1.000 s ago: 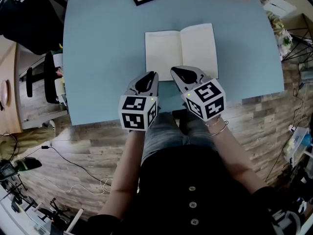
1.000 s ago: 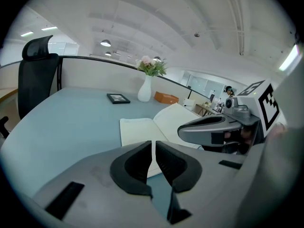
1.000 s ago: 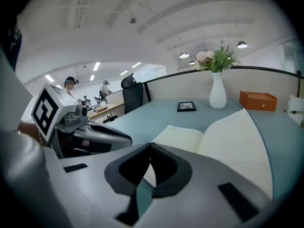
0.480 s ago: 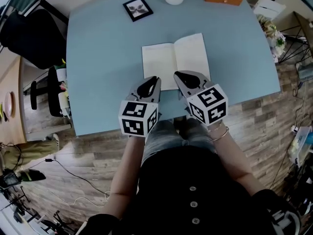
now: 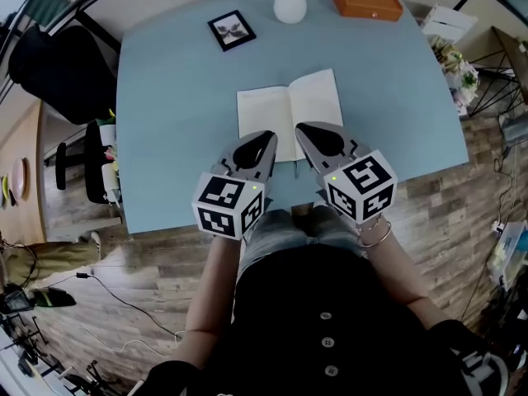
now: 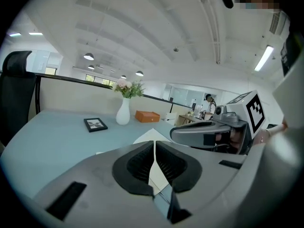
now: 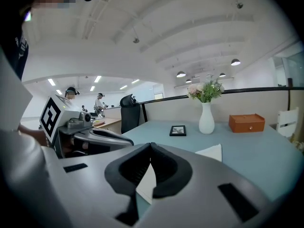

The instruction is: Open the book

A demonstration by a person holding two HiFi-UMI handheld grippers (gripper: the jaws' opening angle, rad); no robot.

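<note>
Book [image 5: 289, 114] at mid-frame: leave lying open on the table [image 5: 181, 122] (pages flat), guiding left gripper [image 5: 264, 139] and right gripper [image 5: 305, 130], jaws pressed together on nothing, clear of its lower edge.

The head view looks steeply down on the desk [image 5: 173, 139]. The left and right gripper views sit low, close behind their own jaws, facing across it (all three share the book [image 5: 285, 110] and vase [image 5: 289, 2]).
</note>
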